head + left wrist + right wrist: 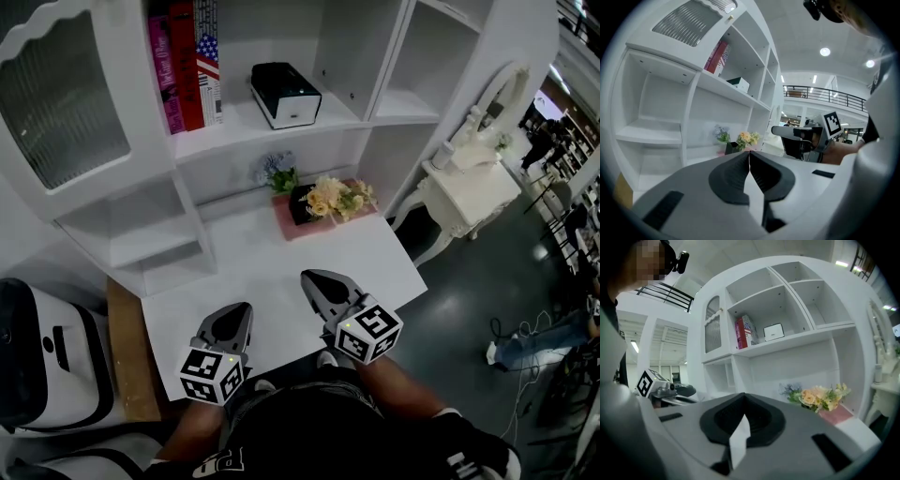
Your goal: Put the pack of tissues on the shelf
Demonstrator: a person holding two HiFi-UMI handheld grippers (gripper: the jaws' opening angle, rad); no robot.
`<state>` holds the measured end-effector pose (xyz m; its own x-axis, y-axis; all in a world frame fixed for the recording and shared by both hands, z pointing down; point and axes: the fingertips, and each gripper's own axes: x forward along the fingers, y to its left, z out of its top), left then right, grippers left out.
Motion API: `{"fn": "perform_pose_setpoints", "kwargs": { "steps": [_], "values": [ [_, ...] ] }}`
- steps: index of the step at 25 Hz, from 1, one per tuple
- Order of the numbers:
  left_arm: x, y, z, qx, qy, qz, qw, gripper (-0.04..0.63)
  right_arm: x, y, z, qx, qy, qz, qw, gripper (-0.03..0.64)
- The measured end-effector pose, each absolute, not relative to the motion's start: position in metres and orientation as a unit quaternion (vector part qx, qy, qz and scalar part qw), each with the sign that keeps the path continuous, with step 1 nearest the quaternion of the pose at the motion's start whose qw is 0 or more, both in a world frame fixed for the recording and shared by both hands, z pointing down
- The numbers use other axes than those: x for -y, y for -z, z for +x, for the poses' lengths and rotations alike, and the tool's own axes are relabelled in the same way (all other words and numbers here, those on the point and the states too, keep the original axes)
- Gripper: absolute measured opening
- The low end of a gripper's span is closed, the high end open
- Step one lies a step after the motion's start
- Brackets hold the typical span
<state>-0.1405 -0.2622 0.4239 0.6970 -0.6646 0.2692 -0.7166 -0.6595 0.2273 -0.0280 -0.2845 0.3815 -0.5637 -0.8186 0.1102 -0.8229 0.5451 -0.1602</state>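
Note:
The pack of tissues (285, 94), a black-and-white box, lies on the middle shelf of the white shelf unit (281, 127), just right of the books. It also shows small in the left gripper view (739, 83) and in the right gripper view (774, 331). Both grippers hover low over the white desk (281, 253), well short of the shelf. My left gripper (234, 314) is shut with nothing in it, its jaws meeting at the tip (749, 153). My right gripper (314, 279) is shut and empty too (743, 397).
Pink and red books (185, 61) stand left of the pack. A flower arrangement (330, 199) on a pink mat sits at the desk's back. A white dressing table (469, 183) stands at the right, and a white appliance (47, 361) and a wooden board (129, 352) at the left.

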Motion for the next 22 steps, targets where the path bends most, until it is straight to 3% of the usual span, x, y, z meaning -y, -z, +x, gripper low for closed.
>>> {"fn": "perform_pose_setpoints", "kwargs": {
  "steps": [22],
  "values": [
    [0.203,-0.423,-0.077,0.412,-0.065,0.895,0.159,0.015,0.202,-0.401,0.031,0.896,-0.114,0.429,0.022,0.008]
  ]
}}
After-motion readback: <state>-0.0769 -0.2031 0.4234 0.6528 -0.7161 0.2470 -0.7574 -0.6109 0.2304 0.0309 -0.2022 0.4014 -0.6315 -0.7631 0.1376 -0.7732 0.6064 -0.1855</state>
